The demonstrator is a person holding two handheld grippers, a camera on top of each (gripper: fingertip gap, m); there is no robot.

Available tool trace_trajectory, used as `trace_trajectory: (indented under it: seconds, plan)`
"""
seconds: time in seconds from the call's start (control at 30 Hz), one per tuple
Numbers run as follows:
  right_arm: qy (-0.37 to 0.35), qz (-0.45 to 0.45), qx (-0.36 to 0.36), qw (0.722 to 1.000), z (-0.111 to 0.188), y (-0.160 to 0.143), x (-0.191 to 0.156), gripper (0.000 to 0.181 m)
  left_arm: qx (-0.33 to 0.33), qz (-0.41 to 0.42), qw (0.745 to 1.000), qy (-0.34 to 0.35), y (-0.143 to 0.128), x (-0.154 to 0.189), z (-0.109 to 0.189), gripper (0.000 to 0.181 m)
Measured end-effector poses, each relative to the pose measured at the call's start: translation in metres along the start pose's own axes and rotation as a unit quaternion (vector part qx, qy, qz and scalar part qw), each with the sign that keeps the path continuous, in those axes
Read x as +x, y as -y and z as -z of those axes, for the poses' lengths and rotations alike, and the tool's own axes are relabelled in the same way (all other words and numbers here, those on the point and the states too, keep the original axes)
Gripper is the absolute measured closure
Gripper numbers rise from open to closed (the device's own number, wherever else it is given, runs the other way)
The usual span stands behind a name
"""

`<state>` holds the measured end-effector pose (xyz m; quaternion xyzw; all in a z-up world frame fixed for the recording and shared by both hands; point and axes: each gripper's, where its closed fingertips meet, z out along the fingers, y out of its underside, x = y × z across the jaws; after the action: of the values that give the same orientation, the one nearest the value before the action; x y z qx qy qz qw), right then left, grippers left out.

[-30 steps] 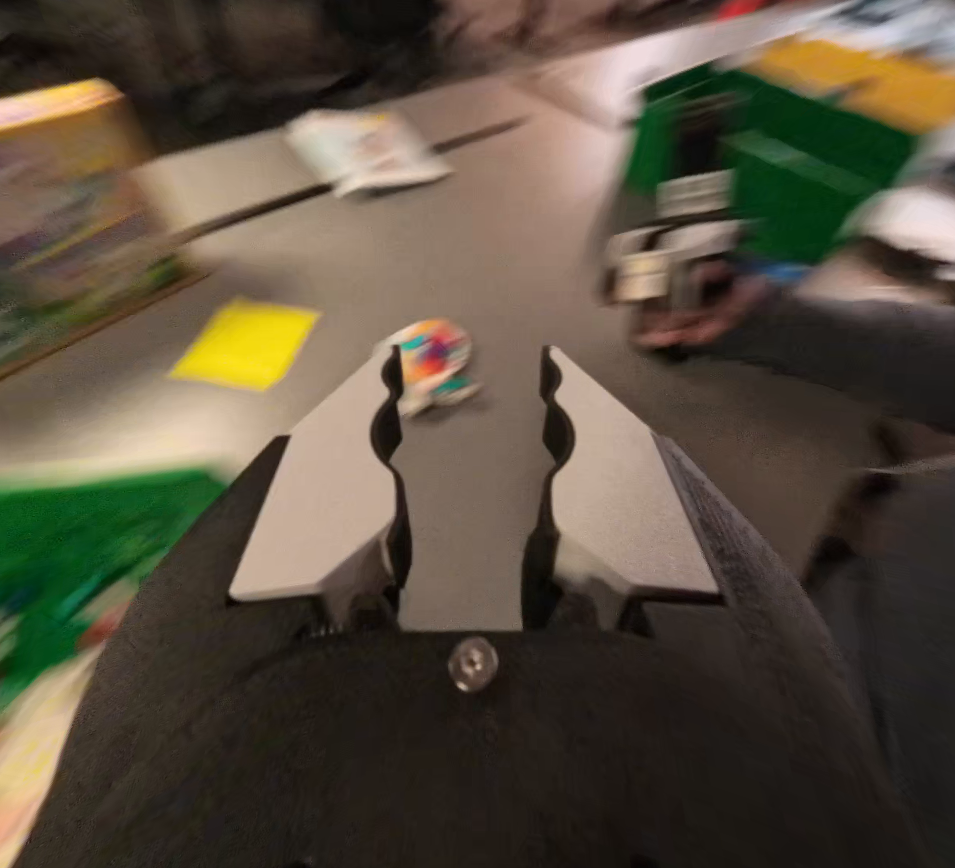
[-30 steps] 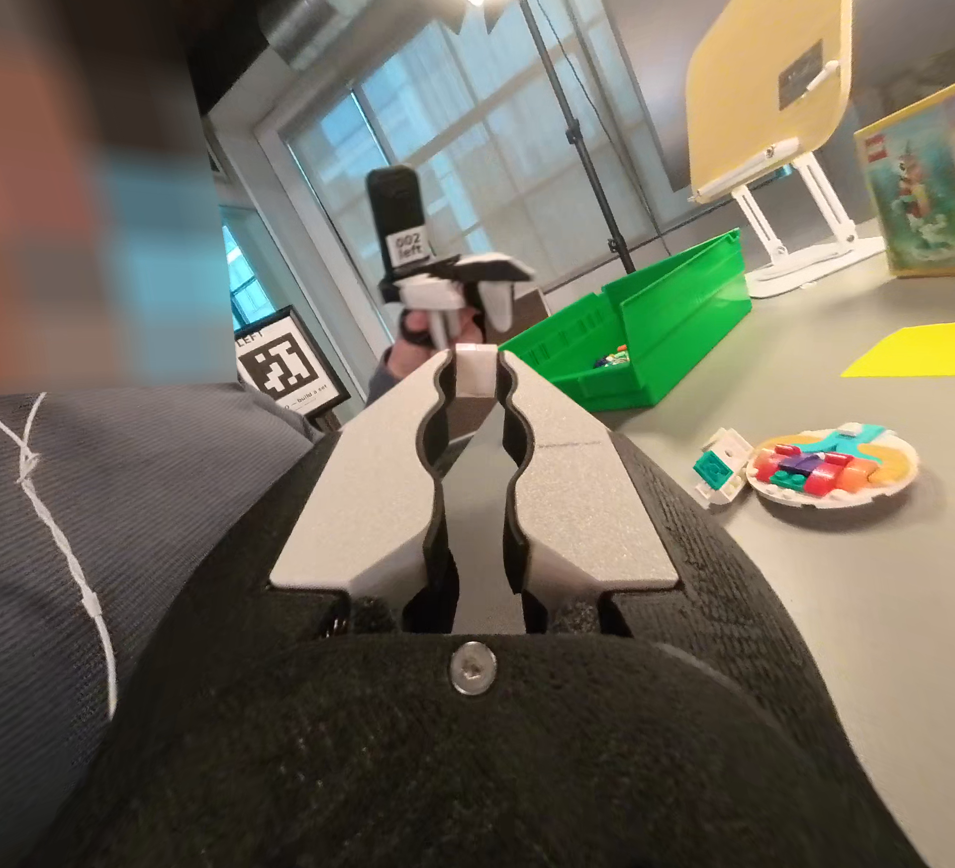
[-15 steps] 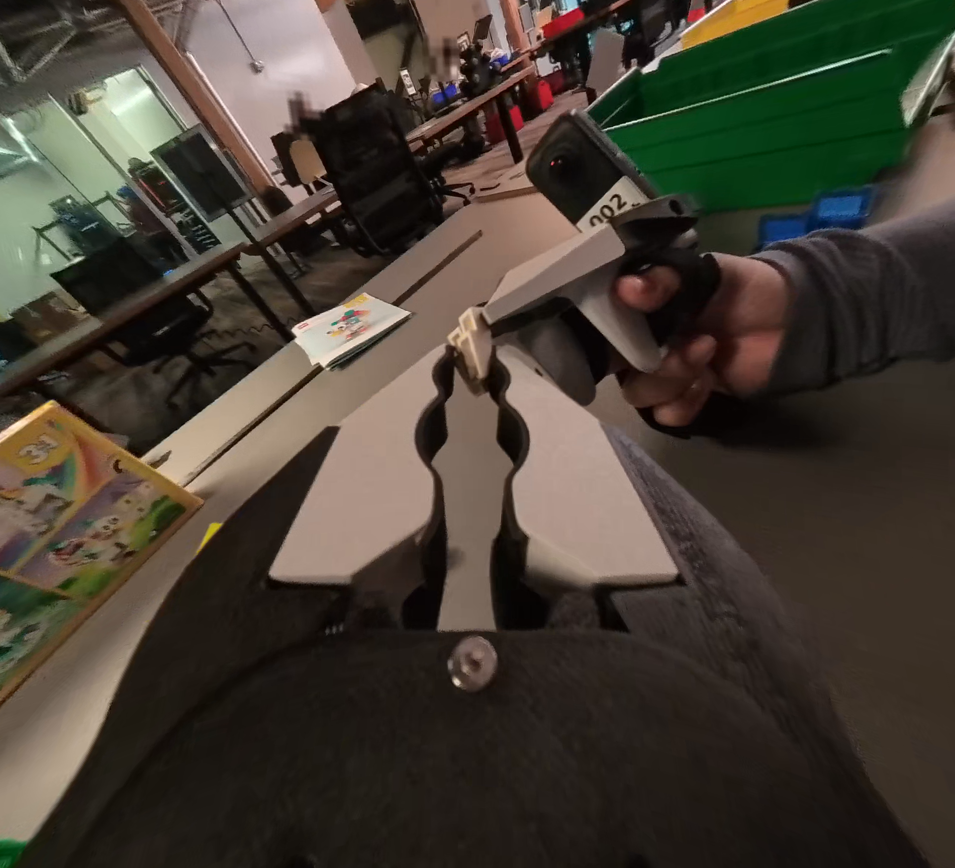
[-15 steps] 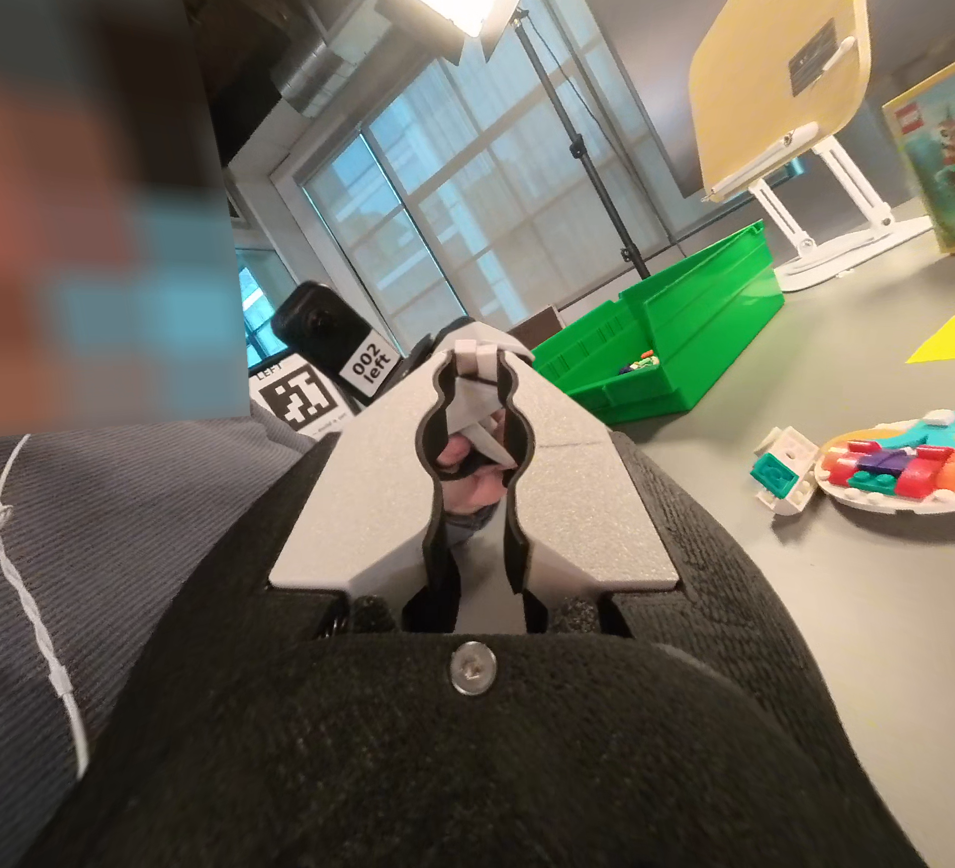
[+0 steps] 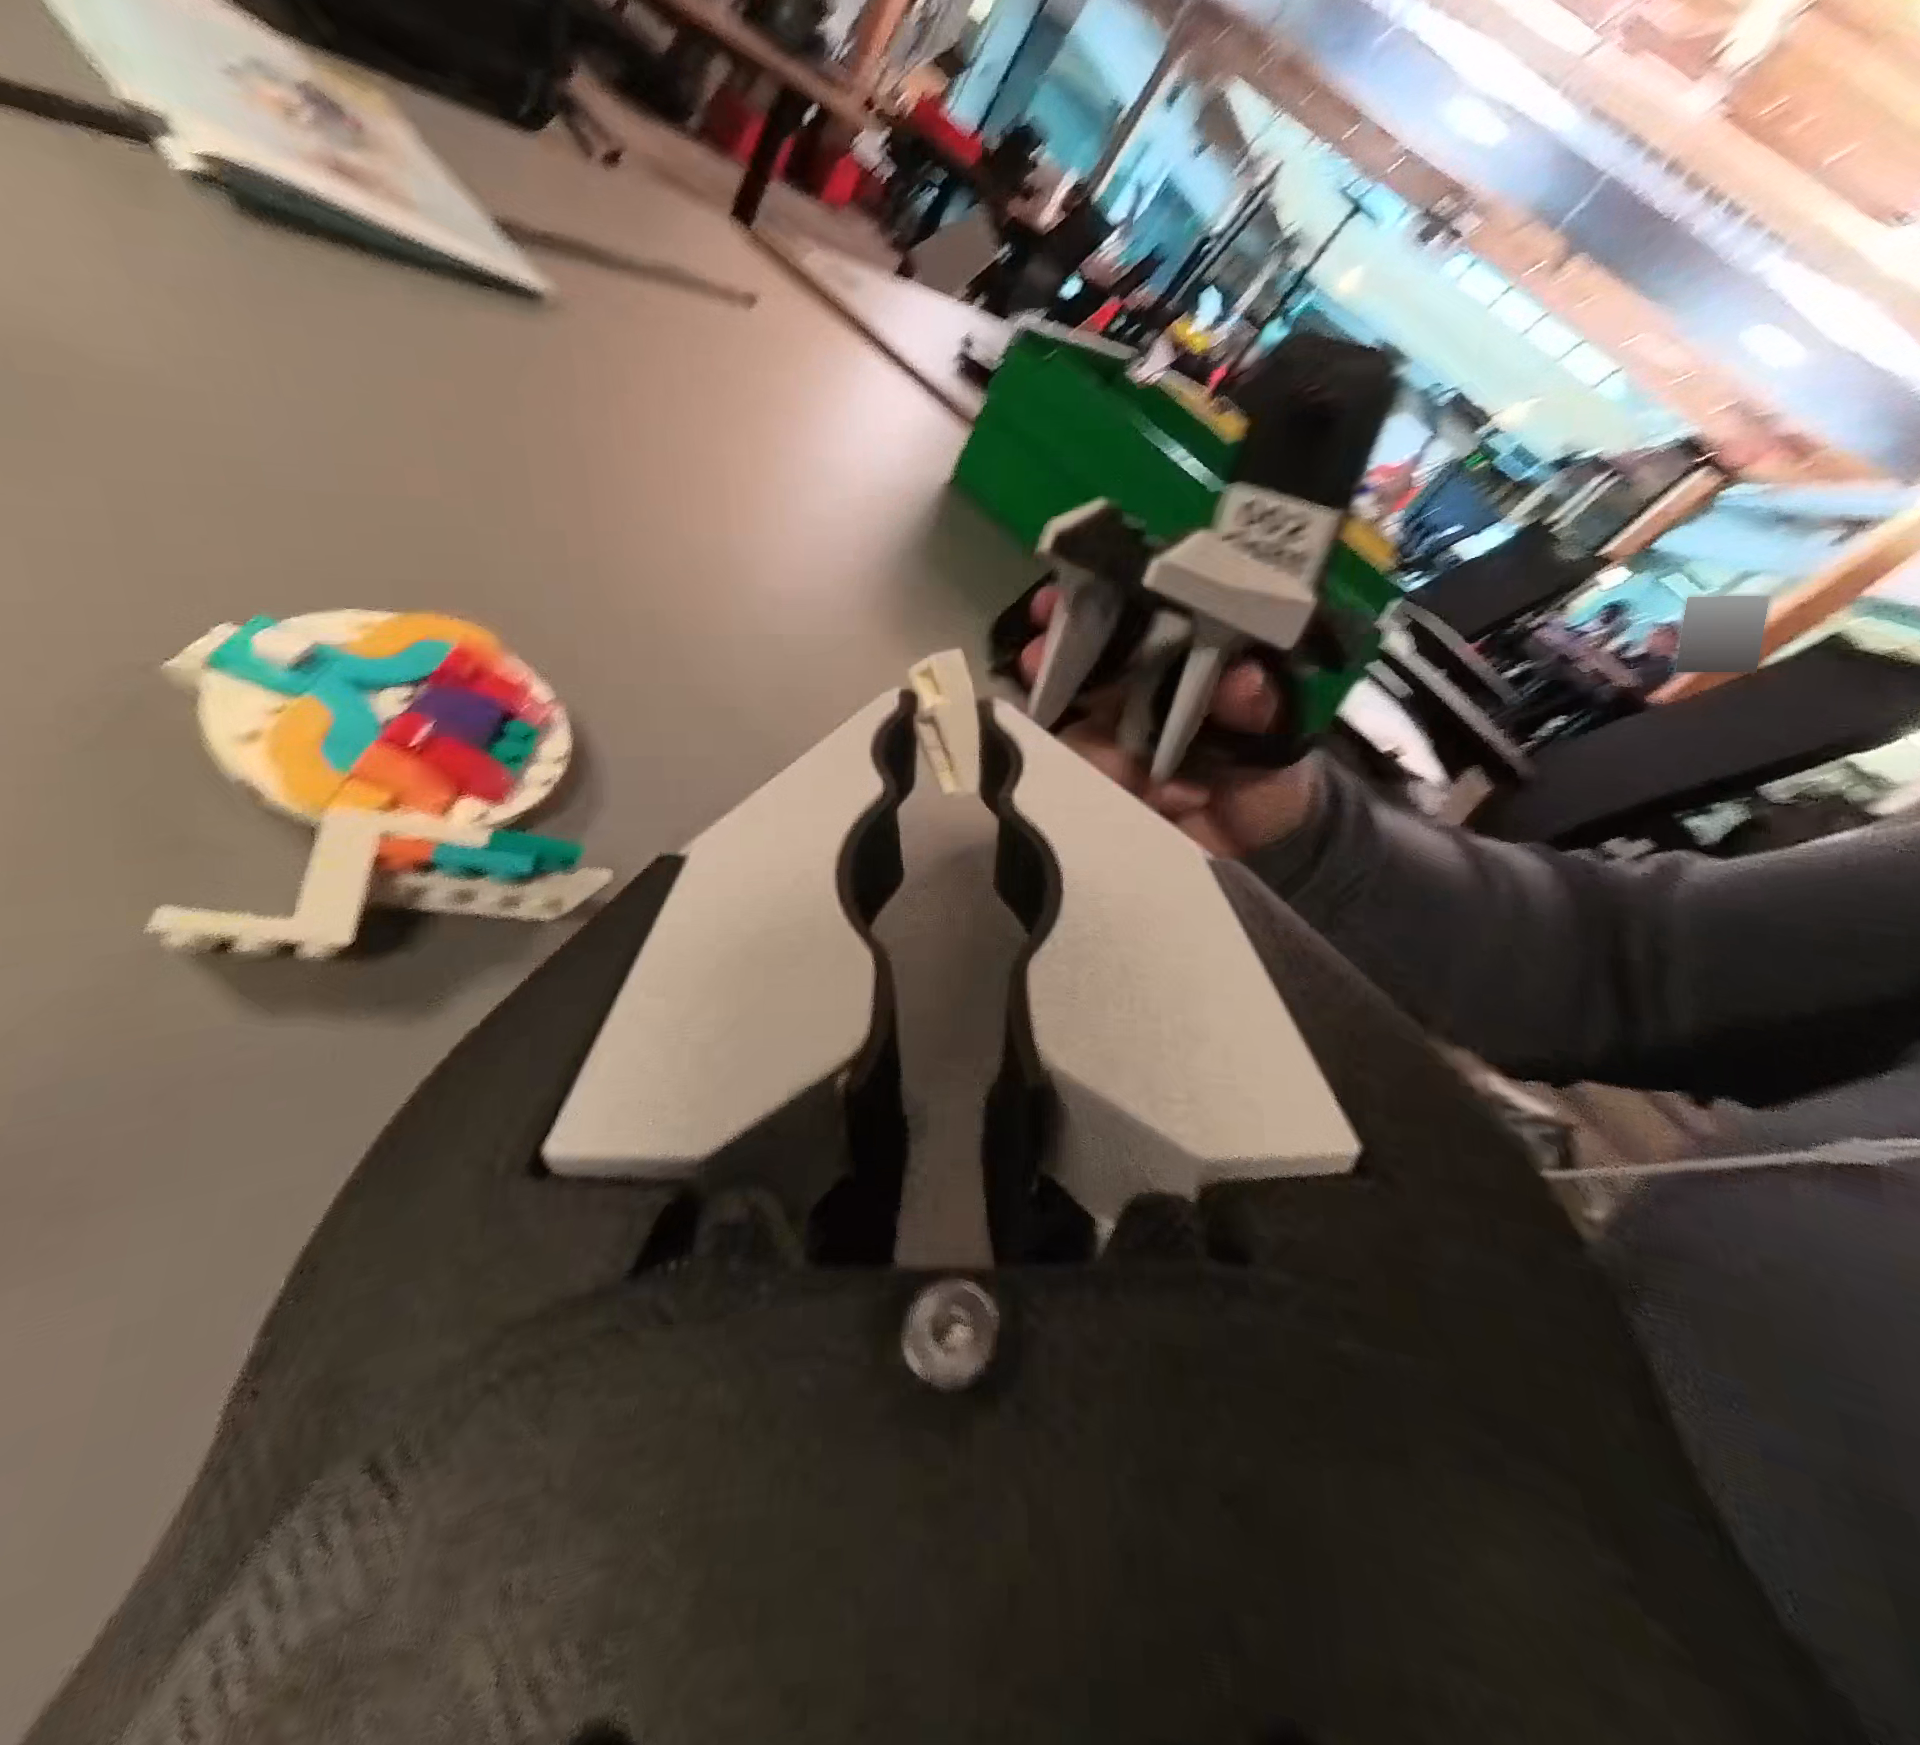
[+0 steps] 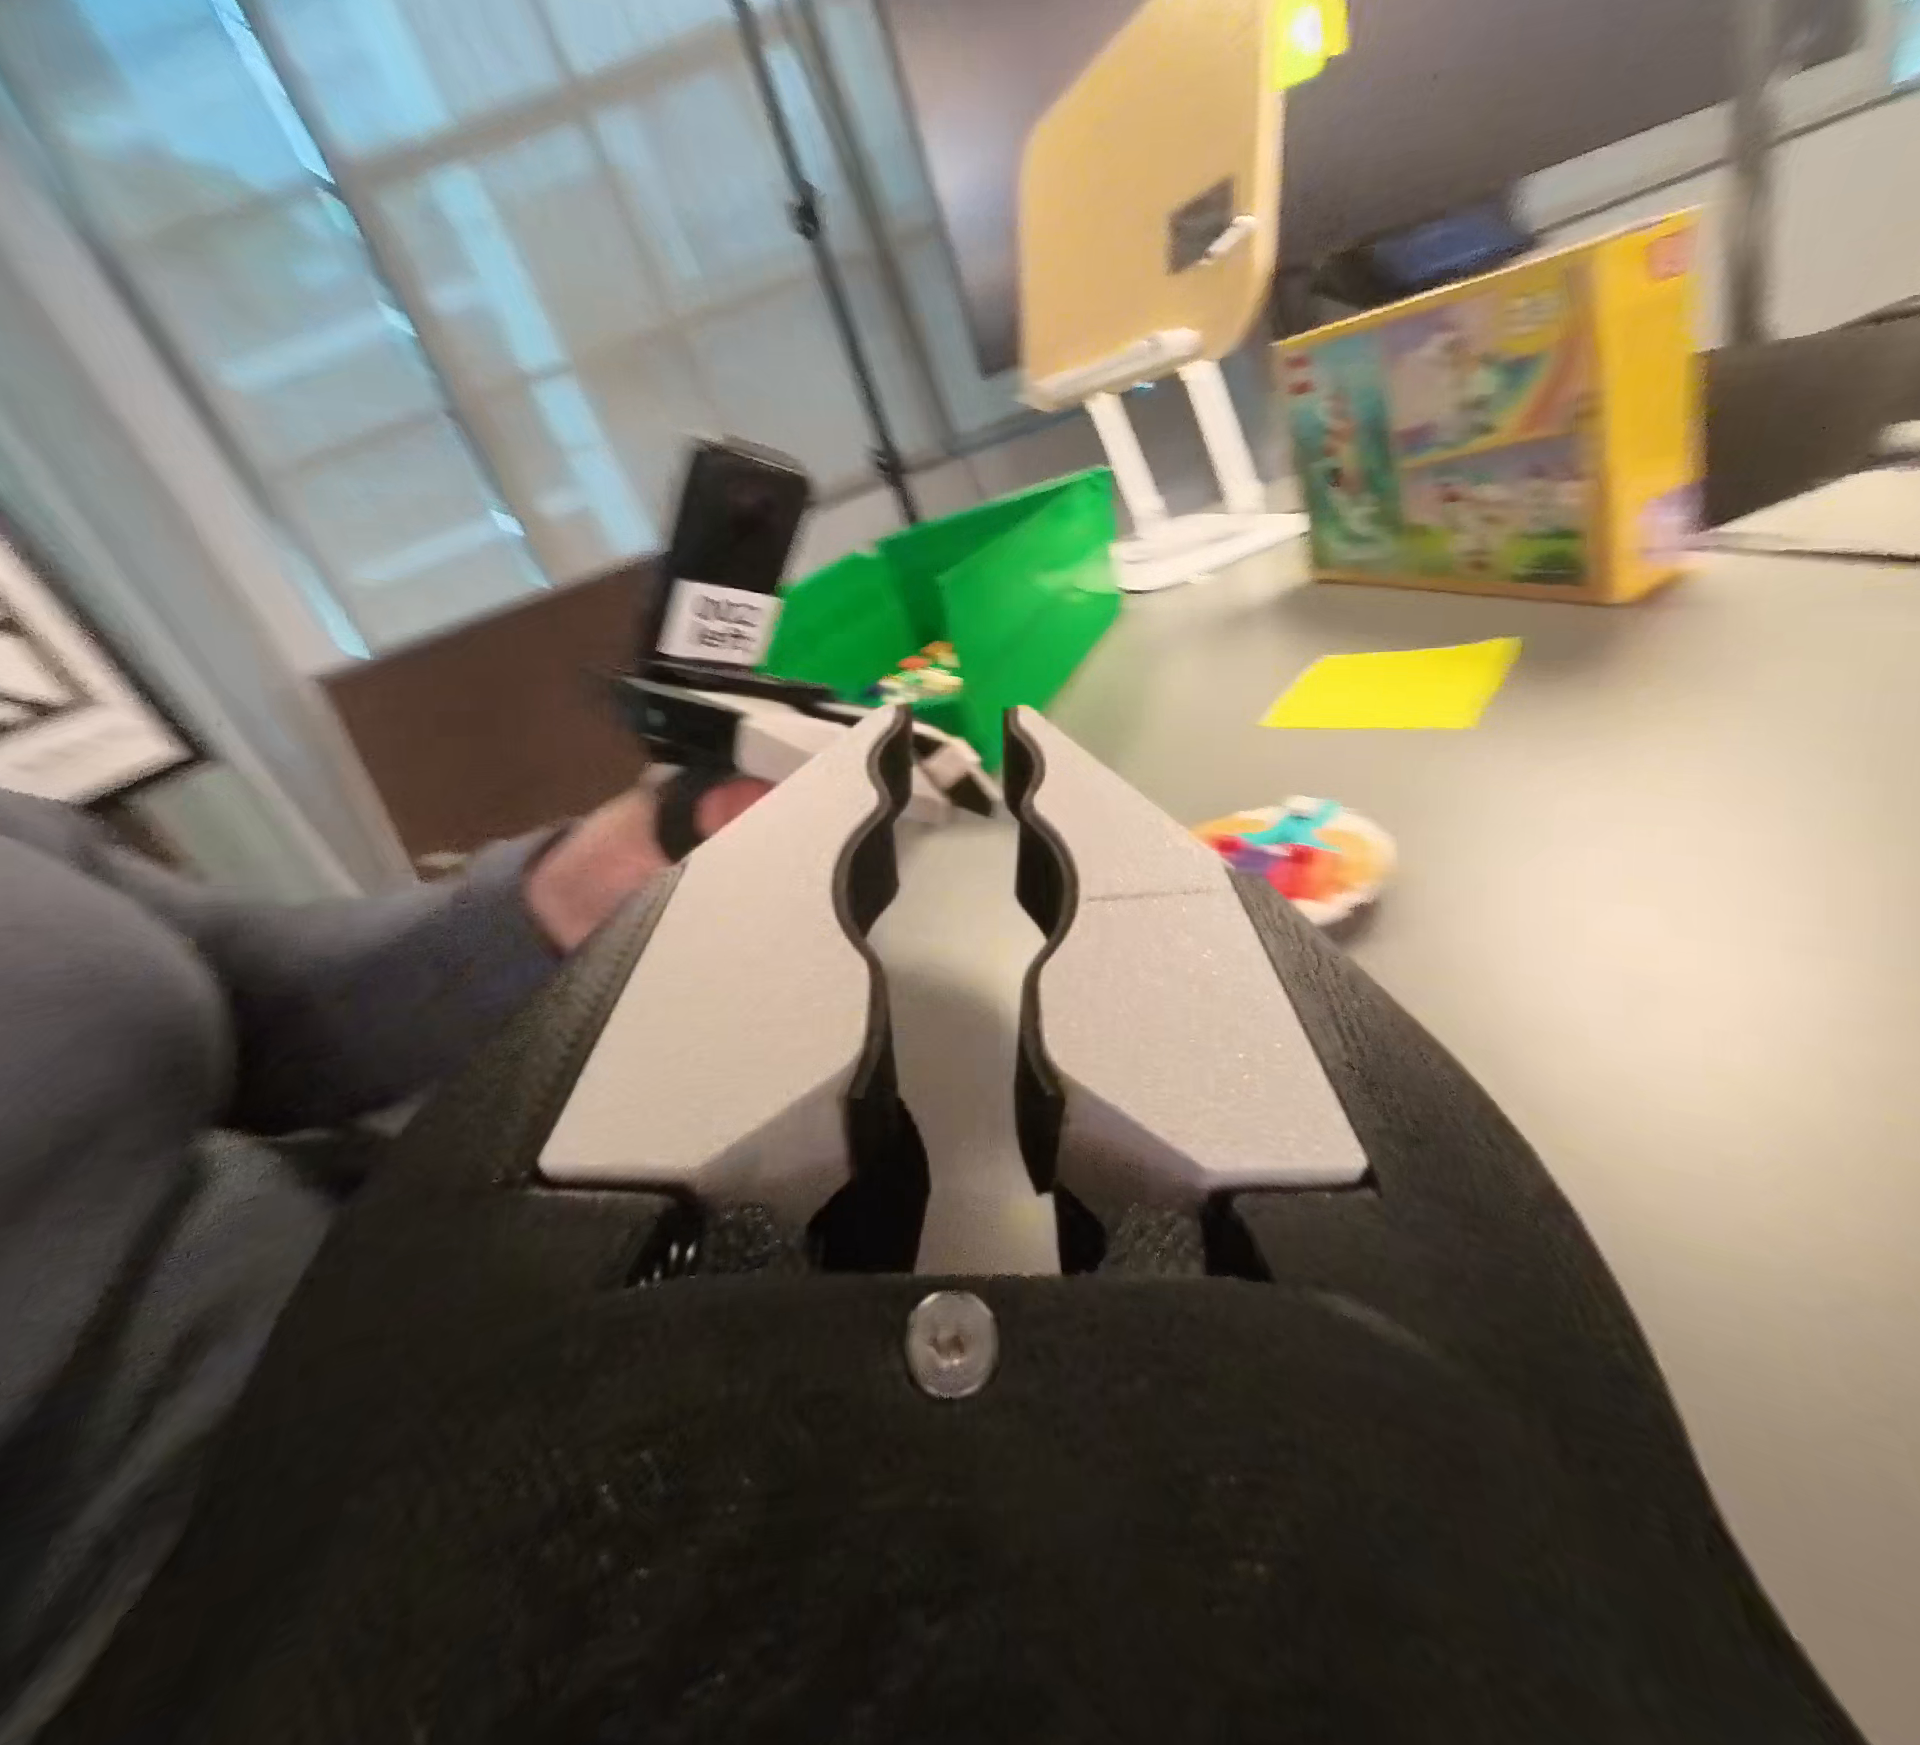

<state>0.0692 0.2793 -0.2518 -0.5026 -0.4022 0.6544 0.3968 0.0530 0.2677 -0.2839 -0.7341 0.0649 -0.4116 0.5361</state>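
Note:
My left gripper [image 5: 945,708] is shut on a small cream brick piece [image 5: 940,745], which sticks out past its tips above the grey table [image 5: 623,469]. My right gripper [image 6: 956,716] is open and empty. It also shows in the left wrist view [image 5: 1127,687], held by a hand just beyond and to the right of the cream piece, jaws apart and not touching it. A round white brick plate with colourful bricks [image 5: 384,719] lies on the table to the left of my left gripper. It also shows in the right wrist view [image 6: 1299,854].
A green bin [image 6: 997,594] with loose bricks stands behind the grippers. Another green bin [image 5: 1091,448] is at the table's far side. A yellow sheet [image 6: 1392,682], a toy box [image 6: 1475,428], a tilted board on a white stand [image 6: 1153,168] and a booklet [image 5: 281,106] sit around the table. The tips of one gripper are about 4 cm away from the tips of the other.
The left gripper shut on the cream piece the right gripper was holding. The right gripper then opened and drew back. Both views have swung towards the table.

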Motion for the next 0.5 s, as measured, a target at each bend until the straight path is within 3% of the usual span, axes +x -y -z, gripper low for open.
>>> trace_trajectory:
  seconds: [0.13, 0.3, 0.4, 0.5]
  plan:
    - [-0.109, 0.117, 0.018, 0.987, 0.01, 0.009, 0.018, 0.17, -0.004, -0.063, 0.997, 0.05, 0.004, -0.007, 0.005, 0.171]
    - [-0.125, 0.19, -0.004, 0.974, 0.006, 0.005, 0.012, 0.172, 0.023, -0.158, 0.982, 0.103, 0.033, 0.001, 0.026, 0.171]
    - [-0.116, 0.198, -0.011, 0.973, 0.004, 0.002, 0.009, 0.173, 0.037, -0.214, 0.962, 0.166, 0.06, -0.002, 0.058, 0.171]
    - [-0.111, 0.186, -0.008, 0.976, 0.004, 0.003, 0.009, 0.173, 0.027, -0.246, 0.923, 0.295, 0.093, -0.028, 0.117, 0.17]
